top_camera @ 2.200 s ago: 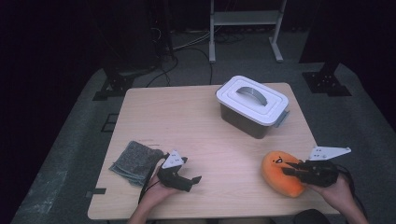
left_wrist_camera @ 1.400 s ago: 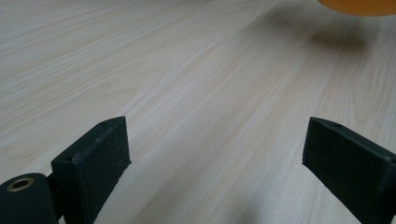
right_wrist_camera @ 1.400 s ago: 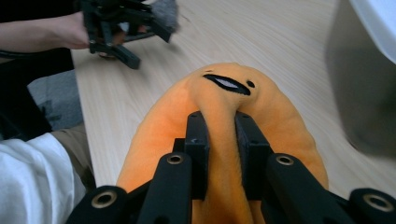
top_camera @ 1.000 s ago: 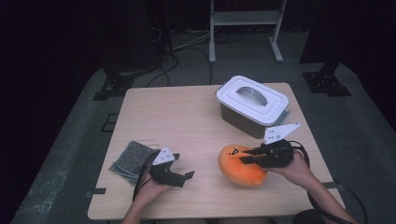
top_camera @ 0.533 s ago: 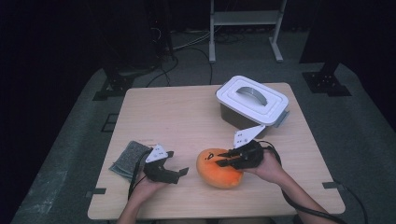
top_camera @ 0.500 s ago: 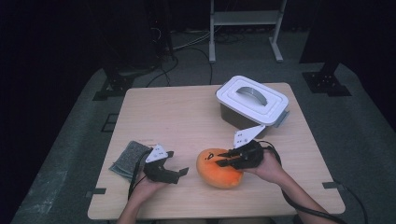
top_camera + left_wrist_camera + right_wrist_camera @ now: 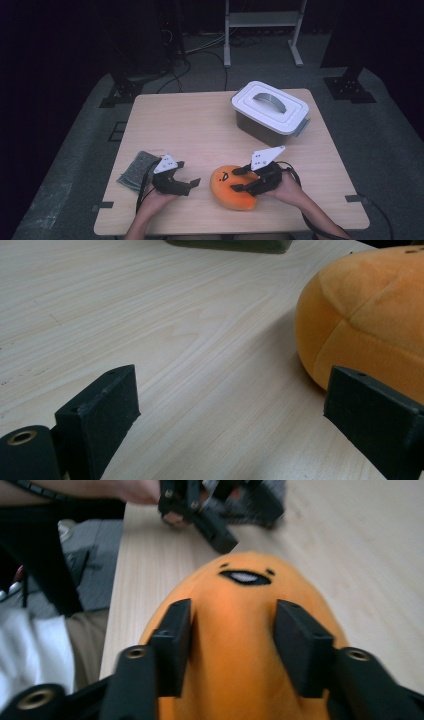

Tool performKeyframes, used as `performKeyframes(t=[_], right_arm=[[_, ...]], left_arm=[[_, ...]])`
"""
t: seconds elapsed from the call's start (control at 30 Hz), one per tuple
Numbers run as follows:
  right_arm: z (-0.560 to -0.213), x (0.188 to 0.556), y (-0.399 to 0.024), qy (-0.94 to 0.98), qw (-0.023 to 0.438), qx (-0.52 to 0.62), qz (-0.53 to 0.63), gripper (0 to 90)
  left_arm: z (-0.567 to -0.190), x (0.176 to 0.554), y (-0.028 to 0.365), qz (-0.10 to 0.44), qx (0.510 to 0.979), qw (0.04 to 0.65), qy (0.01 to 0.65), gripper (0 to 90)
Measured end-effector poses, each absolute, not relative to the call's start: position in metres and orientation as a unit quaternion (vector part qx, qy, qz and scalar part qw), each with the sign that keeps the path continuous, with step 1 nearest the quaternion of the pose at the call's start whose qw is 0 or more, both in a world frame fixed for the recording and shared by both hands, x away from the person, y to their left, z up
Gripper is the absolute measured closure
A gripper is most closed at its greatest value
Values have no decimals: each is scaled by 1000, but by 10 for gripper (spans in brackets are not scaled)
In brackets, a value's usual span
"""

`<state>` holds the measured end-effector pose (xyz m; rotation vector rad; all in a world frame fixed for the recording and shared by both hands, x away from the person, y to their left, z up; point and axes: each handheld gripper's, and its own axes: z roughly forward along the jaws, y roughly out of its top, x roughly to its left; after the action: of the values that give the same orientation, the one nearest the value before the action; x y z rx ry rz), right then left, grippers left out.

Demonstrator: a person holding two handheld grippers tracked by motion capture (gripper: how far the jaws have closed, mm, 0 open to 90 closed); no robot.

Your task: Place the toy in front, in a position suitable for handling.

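Table of pale wood; lidded white plastic box at far right; round orange plush toy with drawn face on near edge. Right gripper over it, jaws just opened, pads apart. Left gripper beside, wide open, empty.

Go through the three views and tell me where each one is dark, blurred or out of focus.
High view: the room around the table is nearly black, only the tabletop is well lit. Left gripper view: evenly lit; wood grain sharp, the orange plush toy and near jaws a little soft. Right gripper view: plush face fairly clear, the near jaws smeared, and the other gripper and the grey cloth behind it blurred.
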<state>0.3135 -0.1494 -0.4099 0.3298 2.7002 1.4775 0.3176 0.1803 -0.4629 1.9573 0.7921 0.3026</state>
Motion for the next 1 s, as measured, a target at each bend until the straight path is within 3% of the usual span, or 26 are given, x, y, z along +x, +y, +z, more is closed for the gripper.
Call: performKeyframes(t=[0.33, 0.53, 0.73, 1.0], right_arm=[[-412, 312, -178, 853, 38, 144, 500, 367], [-424, 313, -174, 860, 18, 140, 491, 359], [-428, 311, -177, 859, 16, 140, 492, 357], [-430, 308, -177, 860, 17, 133, 492, 354]], left_arm=[[-458, 317, 182, 122, 804, 484, 322, 67], [-445, 317, 189, 132, 808, 485, 309, 81], [-431, 321, 214, 141, 812, 480, 300, 149], [-432, 331, 246, 161, 817, 460, 309, 327]])
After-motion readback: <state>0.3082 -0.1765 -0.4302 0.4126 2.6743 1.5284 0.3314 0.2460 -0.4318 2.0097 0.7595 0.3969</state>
